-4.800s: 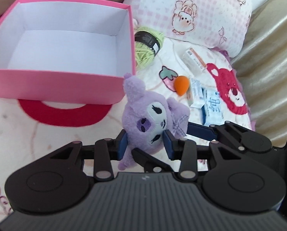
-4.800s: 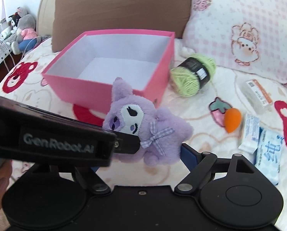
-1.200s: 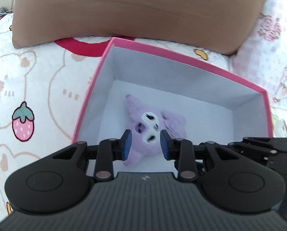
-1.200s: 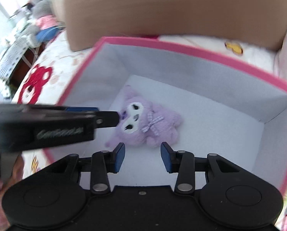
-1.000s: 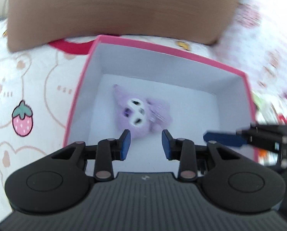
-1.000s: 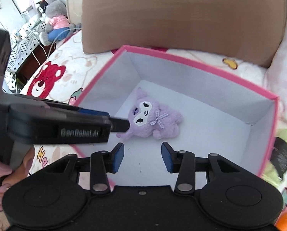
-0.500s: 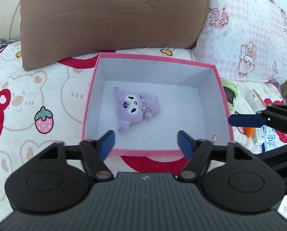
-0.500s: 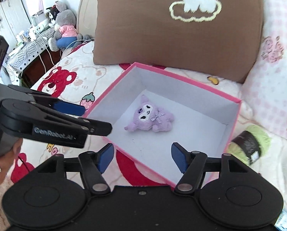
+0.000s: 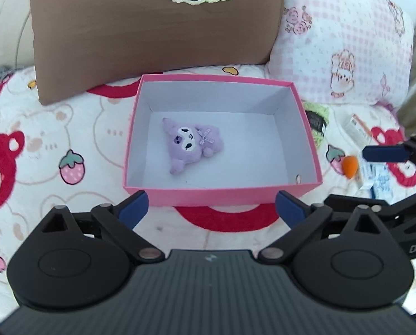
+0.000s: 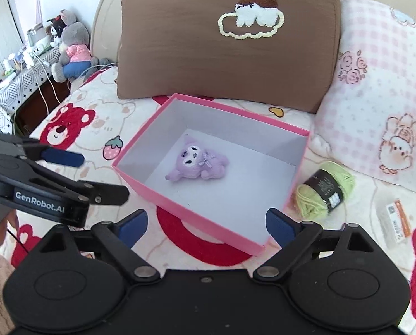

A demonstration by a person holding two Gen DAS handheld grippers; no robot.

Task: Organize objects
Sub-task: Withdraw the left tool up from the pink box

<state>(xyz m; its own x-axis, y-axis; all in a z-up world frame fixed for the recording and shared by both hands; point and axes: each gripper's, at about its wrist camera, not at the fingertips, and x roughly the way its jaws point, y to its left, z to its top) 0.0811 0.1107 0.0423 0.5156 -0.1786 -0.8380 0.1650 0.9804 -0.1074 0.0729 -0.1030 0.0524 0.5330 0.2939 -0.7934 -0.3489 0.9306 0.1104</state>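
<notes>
Purple plush (image 9: 192, 145) lies in the pink box (image 9: 222, 194), at 12 o'clock beyond the left gripper (image 9: 212, 206), whose empty jaws are opening. Right wrist view: it lies at 12 o'clock from the right gripper (image 10: 206, 223), likewise opening on nothing. Both clamped it seconds ago on the bedspread.

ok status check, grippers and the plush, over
Left gripper and right gripper opening, nothing between jaws. Purple plush lying inside pink box. Nothing in the way.
</notes>
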